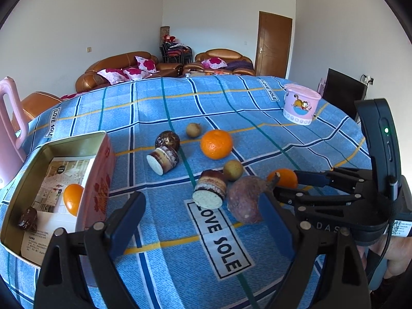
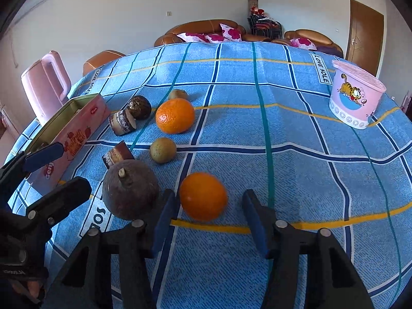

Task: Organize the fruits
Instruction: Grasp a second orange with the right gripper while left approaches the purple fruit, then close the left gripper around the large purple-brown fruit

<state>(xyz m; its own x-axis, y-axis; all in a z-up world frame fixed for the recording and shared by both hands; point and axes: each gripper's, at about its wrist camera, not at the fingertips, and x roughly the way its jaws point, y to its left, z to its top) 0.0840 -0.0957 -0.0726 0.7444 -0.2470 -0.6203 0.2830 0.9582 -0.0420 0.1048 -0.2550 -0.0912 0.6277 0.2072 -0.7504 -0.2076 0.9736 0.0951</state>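
So the right claw point(image 2: 209, 221) is spread with a small orange point(image 2: 203, 195) sitting between its pads, not pinched, resting on the blue checked surface point(image 2: 296, 180). At about 9 o'clock from it lies a purple sweet potato point(image 2: 130, 193), touching nothing but the cloth. The left claw point(image 1: 200, 221) is spread wide over bare cloth, nothing in it. The pink tin point(image 1: 99, 177) at its 10 o'clock holds another orange point(image 1: 73, 197). A bigger orange point(image 2: 175, 116) sits farther back at 12.
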